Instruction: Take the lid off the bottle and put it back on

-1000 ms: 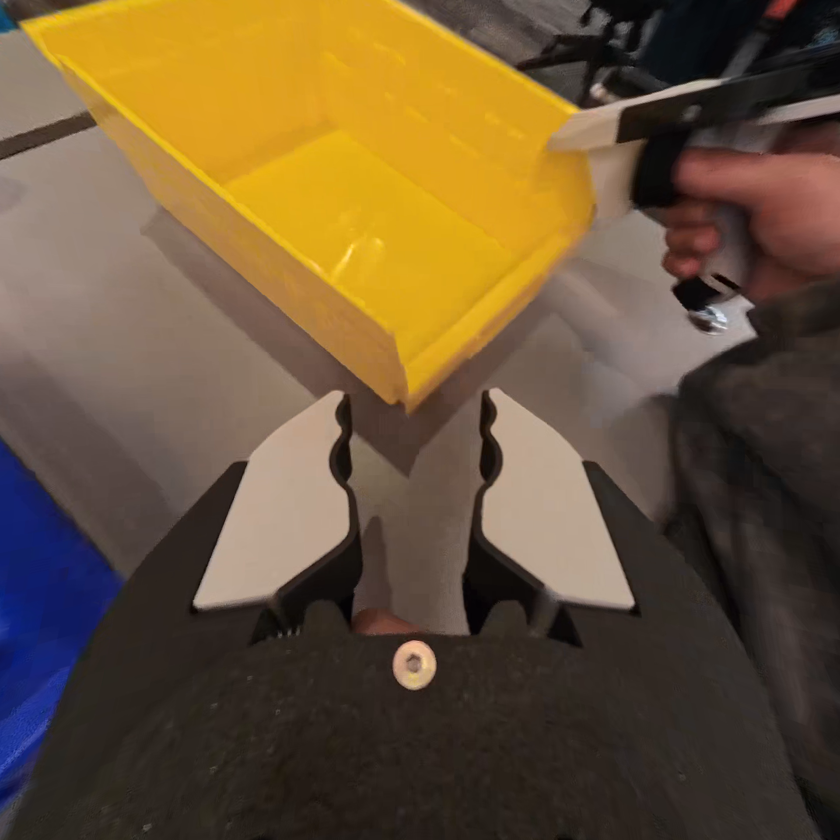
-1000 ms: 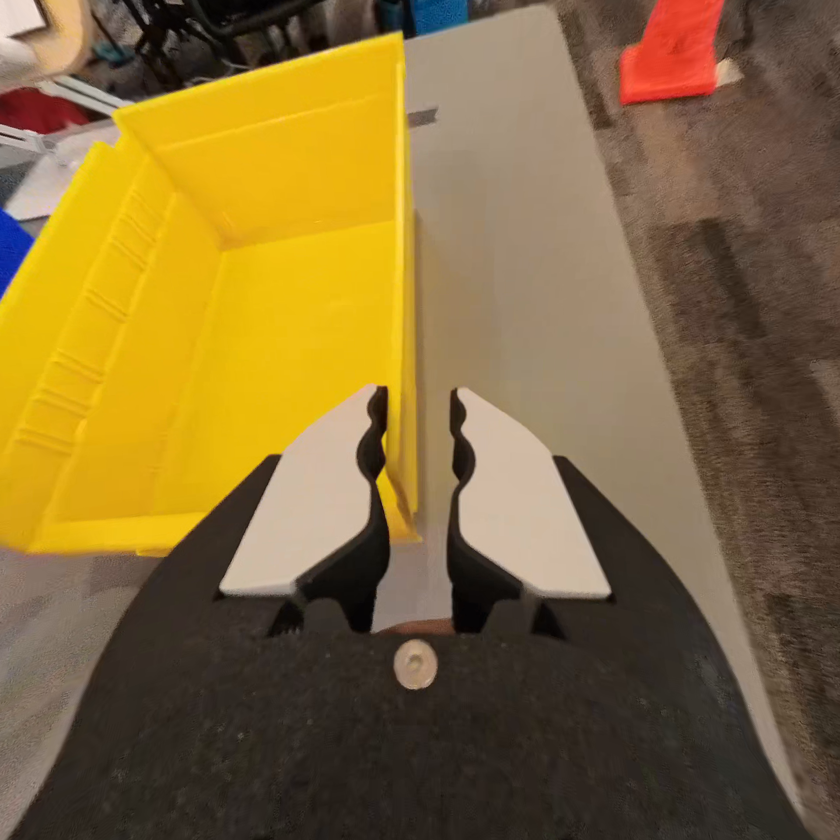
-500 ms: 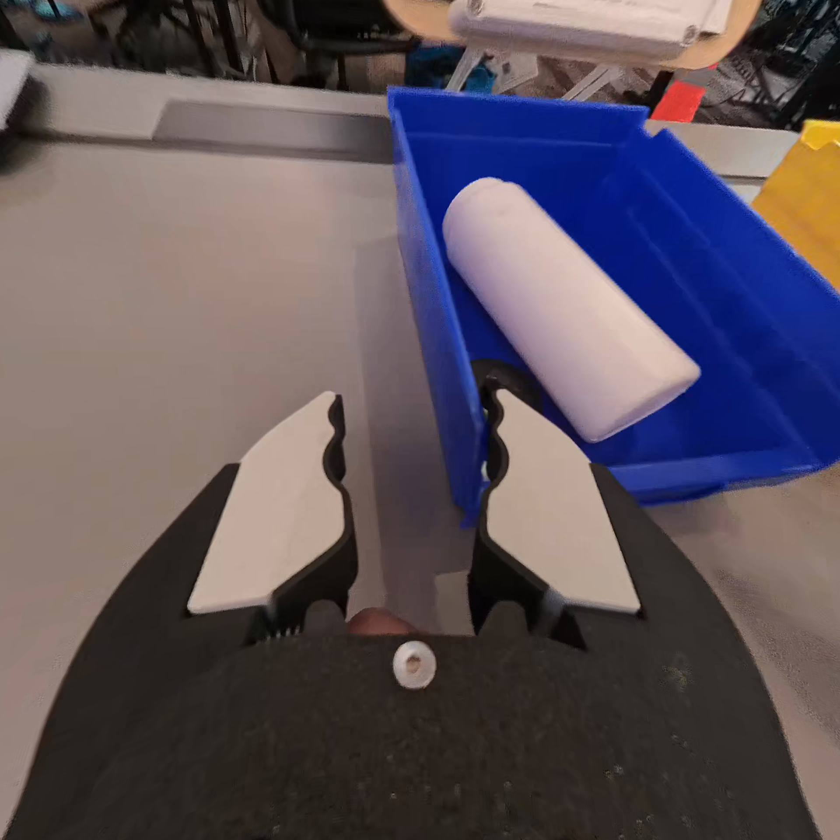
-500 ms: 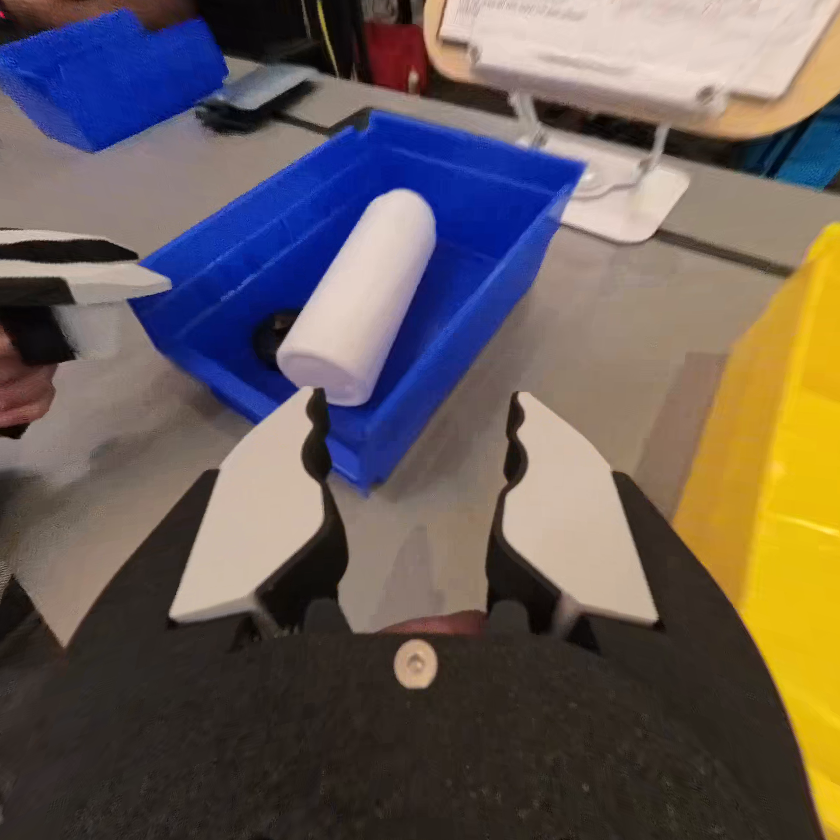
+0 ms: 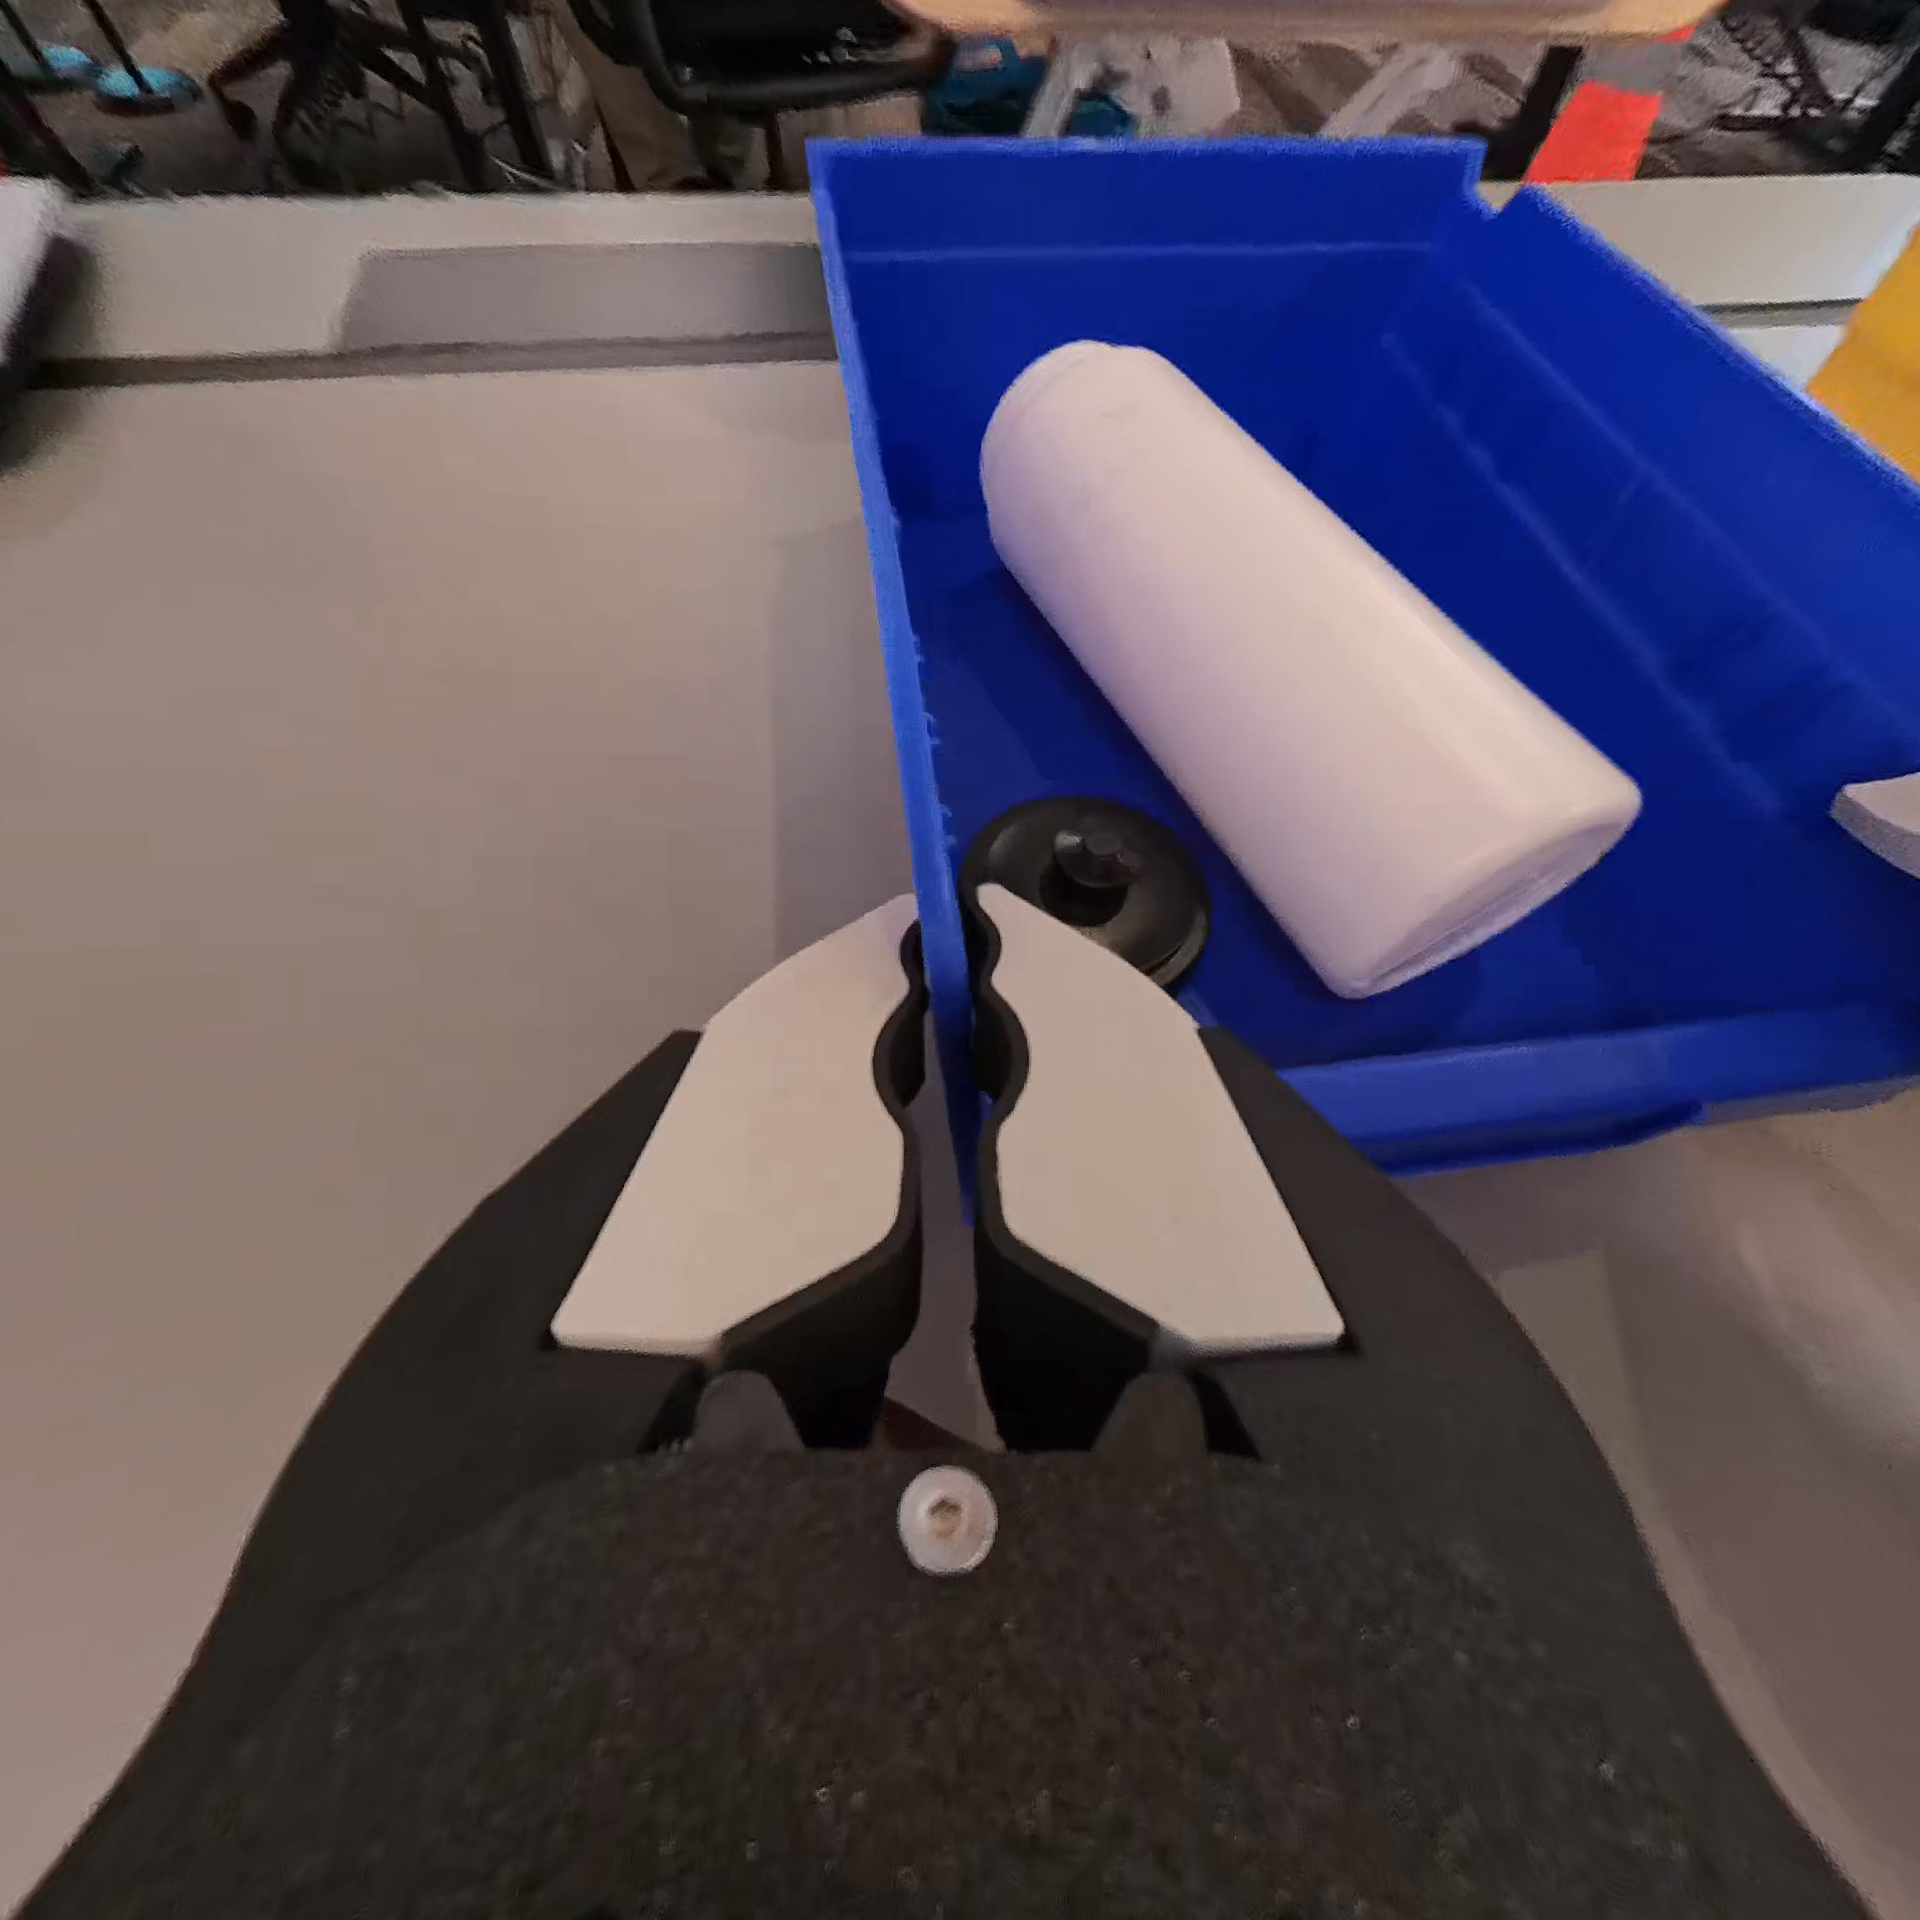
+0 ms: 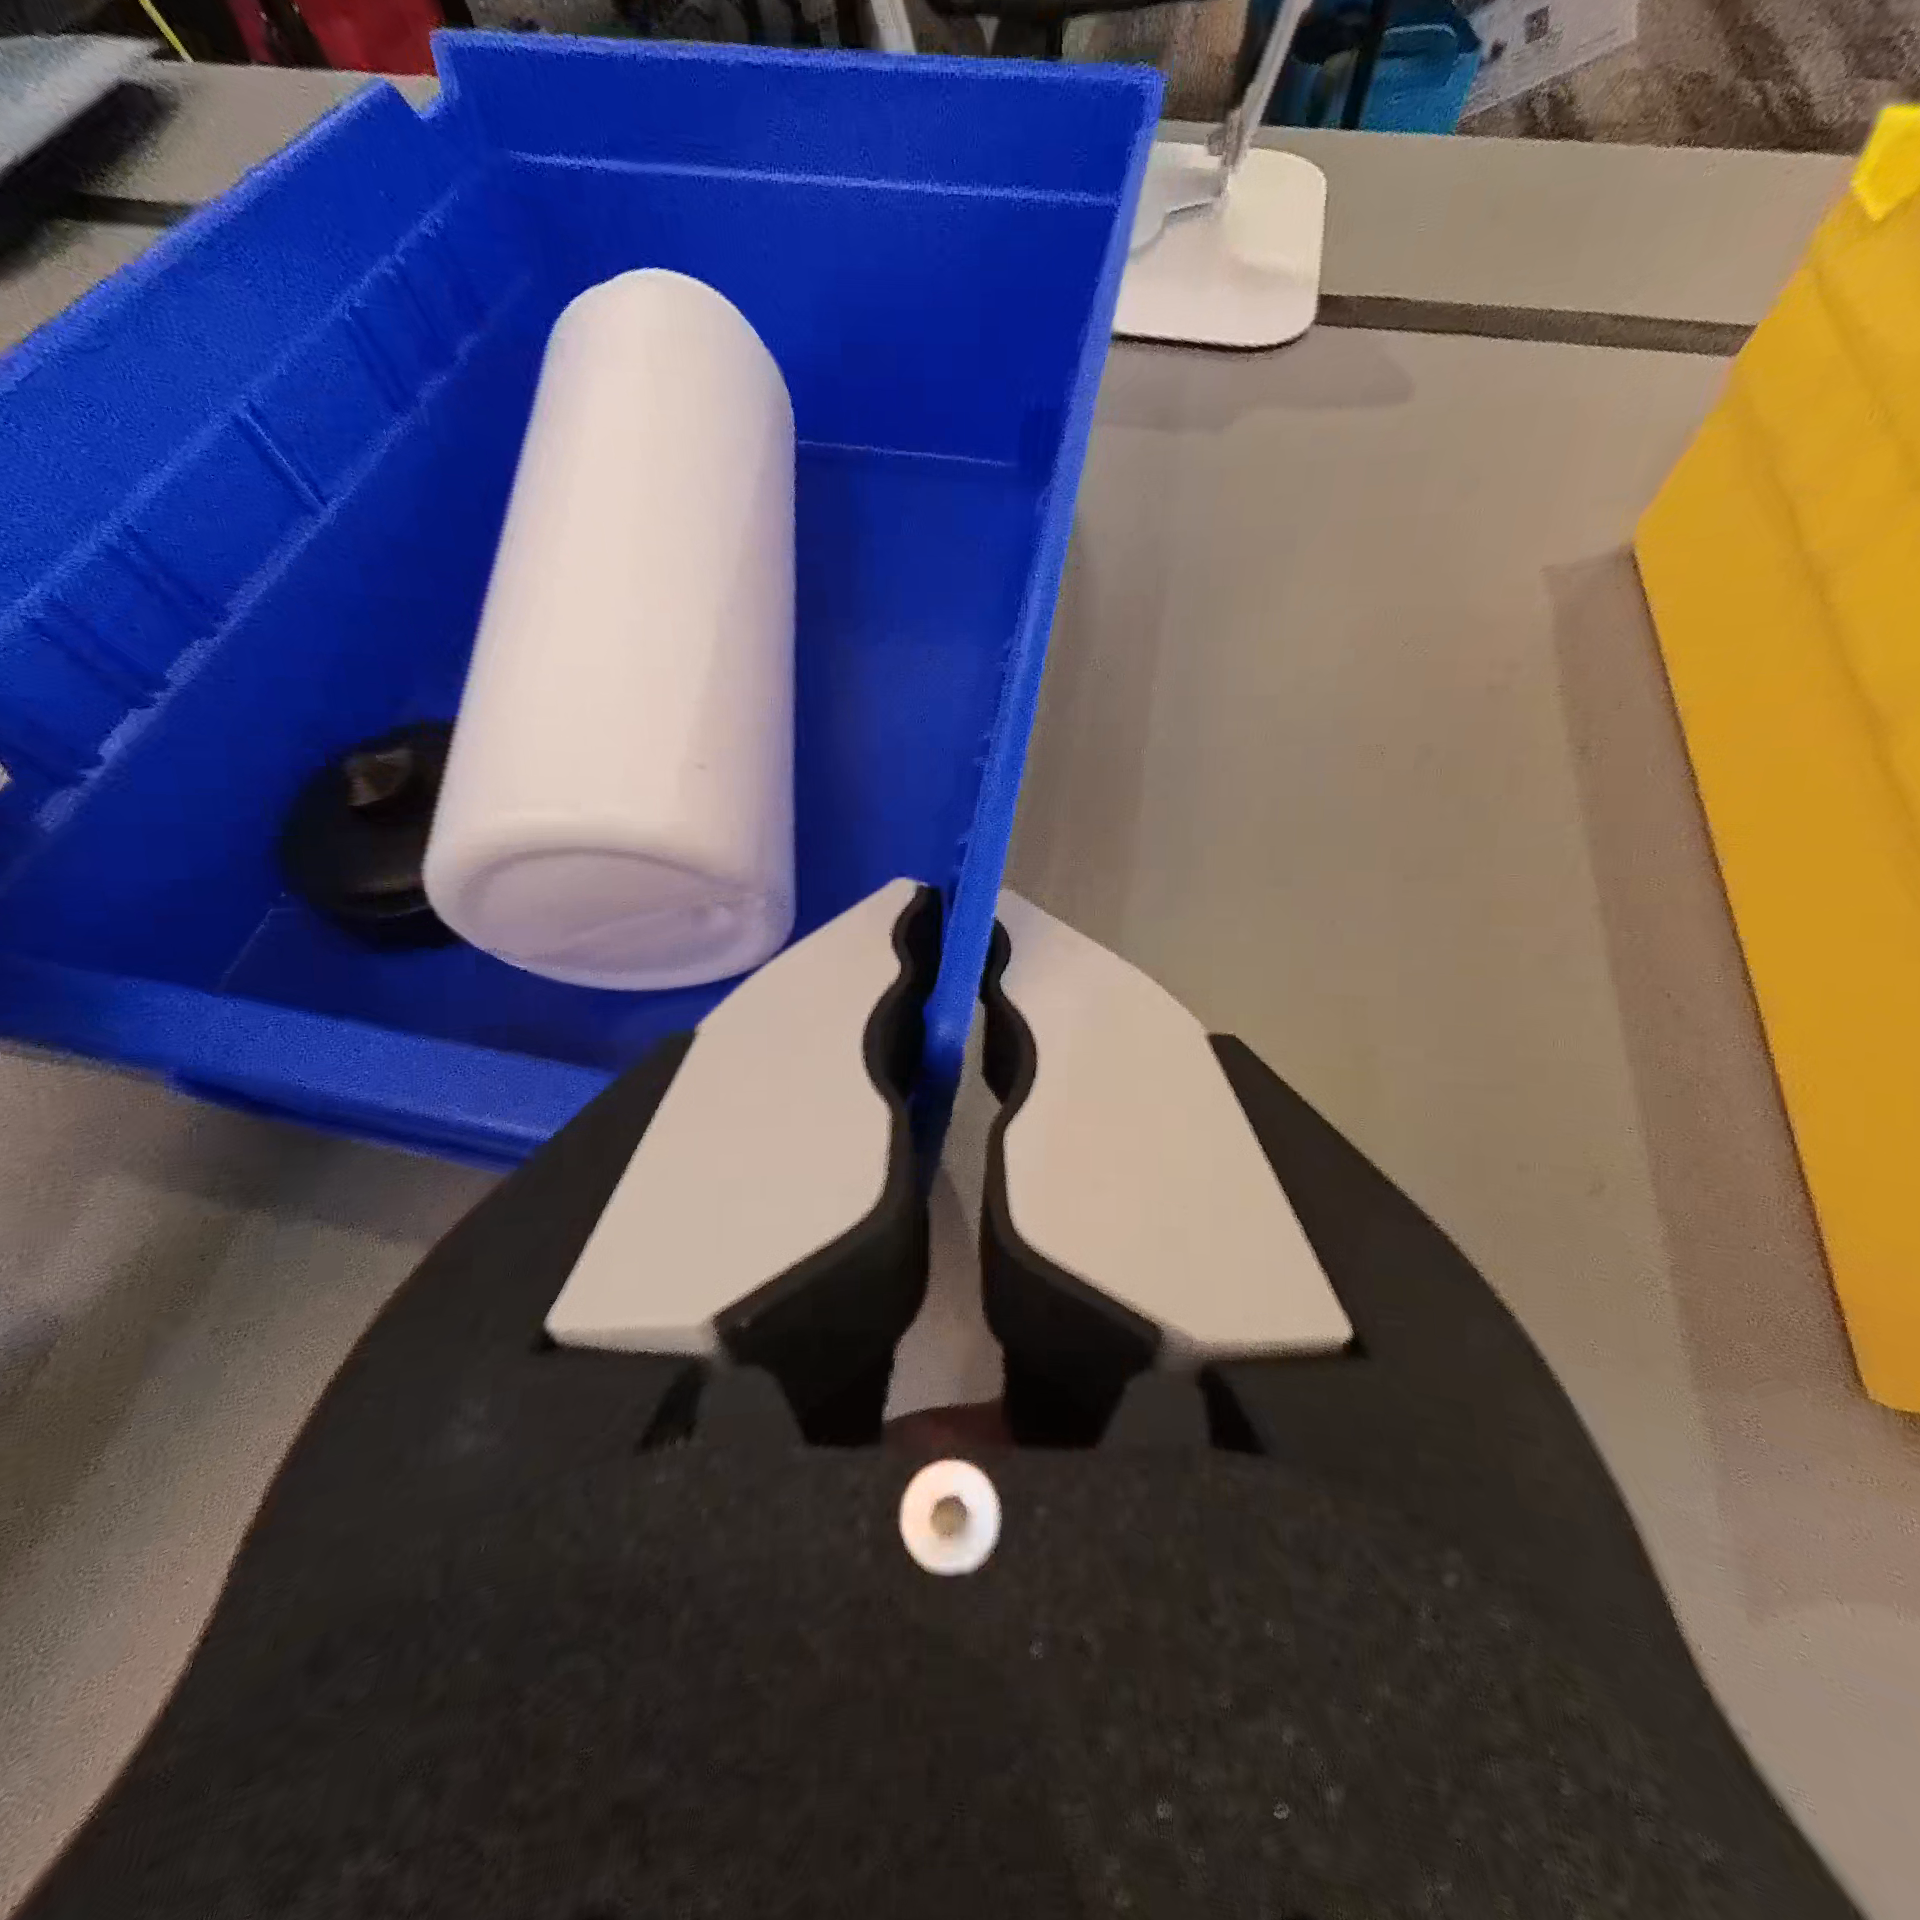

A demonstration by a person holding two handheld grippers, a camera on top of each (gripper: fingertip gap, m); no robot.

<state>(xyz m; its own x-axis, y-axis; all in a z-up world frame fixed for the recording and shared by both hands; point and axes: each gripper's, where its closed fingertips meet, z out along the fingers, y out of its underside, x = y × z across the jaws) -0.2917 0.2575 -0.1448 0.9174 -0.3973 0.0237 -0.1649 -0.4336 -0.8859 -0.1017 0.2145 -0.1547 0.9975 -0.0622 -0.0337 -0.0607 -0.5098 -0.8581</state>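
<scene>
On the grey table (image 6: 1351,831), left gripper (image 5: 943,935) clamps the blue bin's (image 5: 1143,208) nine o'clock wall, right gripper (image 6: 961,914) pinches its three o'clock wall; white bottle (image 5: 1288,665) lies inside beside the black lid (image 5: 1091,894).

Your left gripper (image 5: 943,925) and right gripper (image 6: 954,902) look the same: a rough black body, two pale grey fingers with wavy black inner pads, one silver screw.
</scene>
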